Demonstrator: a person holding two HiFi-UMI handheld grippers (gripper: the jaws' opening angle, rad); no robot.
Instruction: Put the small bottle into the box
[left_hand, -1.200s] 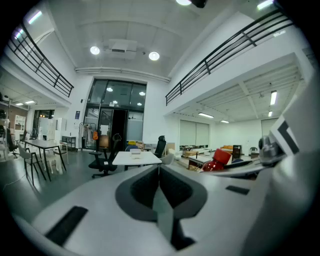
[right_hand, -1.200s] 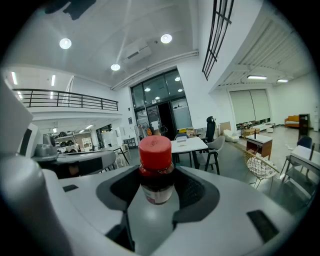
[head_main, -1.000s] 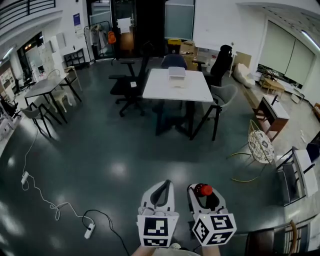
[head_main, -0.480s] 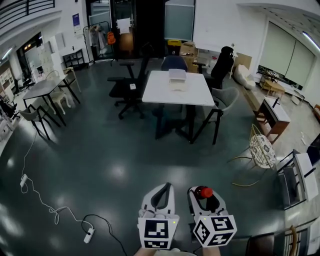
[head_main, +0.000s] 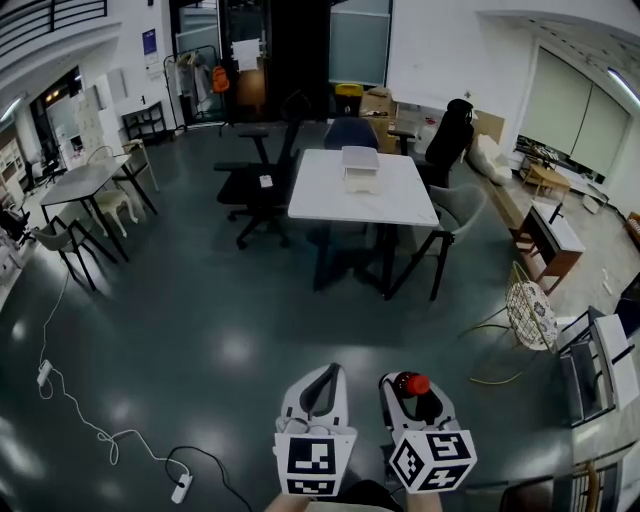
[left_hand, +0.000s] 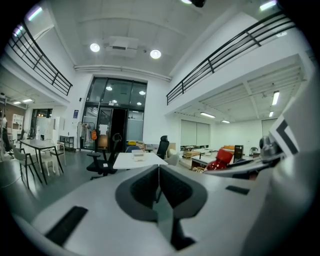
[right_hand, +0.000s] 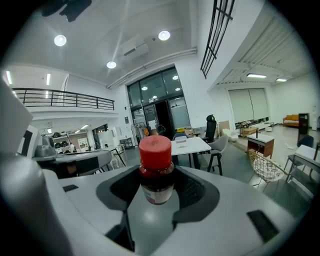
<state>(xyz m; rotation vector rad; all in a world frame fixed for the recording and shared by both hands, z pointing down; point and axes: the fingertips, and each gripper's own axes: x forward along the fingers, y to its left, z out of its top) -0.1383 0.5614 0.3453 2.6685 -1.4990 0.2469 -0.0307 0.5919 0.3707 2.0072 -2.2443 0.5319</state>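
Transit explains the grip: right claw (head_main: 409, 392) clamps the small bottle (head_main: 411, 383) (red cap forward), left claw (head_main: 322, 374) pressed together, empty; box (head_main: 359, 163) sits on the distant counter (head_main: 325, 195).

a large hall with a dark, glossy floor (head_main: 200, 330) that shows pale glints of light. a white desk (head_main: 350, 200) stands mid-room, with a black office chair (head_main: 248, 185) at its left and a grey chair (head_main: 458, 205) at its right. further left is a smaller table (head_main: 85, 178) with pale chairs. a cable with a power strip (head_main: 180, 488) lies on the floor. tall glazed doors (left_hand: 112, 117) sit in the white far wall, a railed balcony (left_hand: 235, 42) runs above, and round ceiling lamps (left_hand: 95, 47) are lit.
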